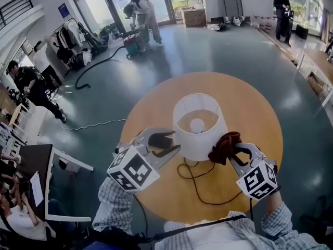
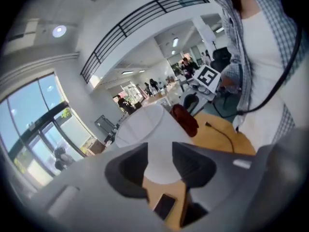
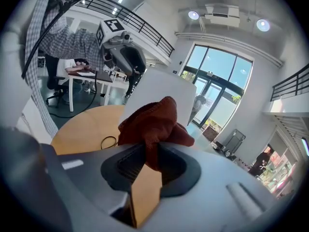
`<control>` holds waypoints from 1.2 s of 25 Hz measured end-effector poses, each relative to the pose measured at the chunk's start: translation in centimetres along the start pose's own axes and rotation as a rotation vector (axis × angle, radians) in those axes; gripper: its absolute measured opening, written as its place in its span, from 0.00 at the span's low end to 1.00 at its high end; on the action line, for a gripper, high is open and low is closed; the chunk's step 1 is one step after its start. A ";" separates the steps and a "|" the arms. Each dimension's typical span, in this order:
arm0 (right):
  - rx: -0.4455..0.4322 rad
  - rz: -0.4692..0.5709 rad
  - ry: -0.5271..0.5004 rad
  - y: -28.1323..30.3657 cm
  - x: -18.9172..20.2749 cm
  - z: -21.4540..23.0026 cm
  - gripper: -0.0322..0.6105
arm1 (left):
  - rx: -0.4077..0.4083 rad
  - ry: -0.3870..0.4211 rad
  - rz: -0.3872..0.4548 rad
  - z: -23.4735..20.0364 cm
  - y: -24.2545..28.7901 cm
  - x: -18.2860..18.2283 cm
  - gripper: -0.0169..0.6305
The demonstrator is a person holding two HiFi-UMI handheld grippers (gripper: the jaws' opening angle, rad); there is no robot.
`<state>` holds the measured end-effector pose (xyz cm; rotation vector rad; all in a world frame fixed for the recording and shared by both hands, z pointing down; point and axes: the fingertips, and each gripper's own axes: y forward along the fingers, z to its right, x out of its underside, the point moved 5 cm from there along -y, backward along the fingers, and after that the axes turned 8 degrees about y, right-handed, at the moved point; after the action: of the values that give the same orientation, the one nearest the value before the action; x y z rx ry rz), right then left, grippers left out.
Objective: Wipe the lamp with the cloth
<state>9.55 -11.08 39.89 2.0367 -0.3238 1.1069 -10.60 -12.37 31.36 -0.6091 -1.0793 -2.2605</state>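
A: Right gripper (image 1: 235,149) is nearest me, clenched on the red cloth (image 1: 223,146). The cloth is bunched against the right flank of the lamp (image 1: 200,121), which stands mid-table (image 1: 260,108).
B: Left one?
A: Left gripper (image 1: 170,142) has its jaws parted and holds nothing, just beside the shade's left.
B: Progress?
A: I judge the wiping is under way, on one side only. The rest of the shade is left. I can't tell what's clean.

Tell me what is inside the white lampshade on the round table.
Through its open top, the lampshade shows a round white bulb. The socket and lamp base below are covered by the shade wall; only a dark cord comes out at the bottom.
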 end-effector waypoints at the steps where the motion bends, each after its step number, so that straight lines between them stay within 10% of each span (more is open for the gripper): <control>1: -0.001 -0.001 -0.002 0.0 0.0 0.0 0.18 | 0.012 0.045 -0.018 -0.5 0.0 -0.7 0.27; 15: -0.009 -0.006 -0.008 0.1 0.3 0.2 0.18 | 0.422 0.410 -0.292 -1.2 3.7 -3.1 0.27; 21: -0.009 -0.011 -0.005 -0.2 0.3 0.2 0.18 | 0.513 0.391 -0.258 -0.7 4.3 -3.1 0.20; 30: 0.089 0.096 0.167 0.0 -0.3 2.2 0.18 | 0.416 0.226 -0.118 -1.5 2.9 -0.7 0.14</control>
<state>10.70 -12.72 38.92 2.0069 -0.2947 1.3630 -8.40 -14.92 31.70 -0.1192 -1.4403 -2.0472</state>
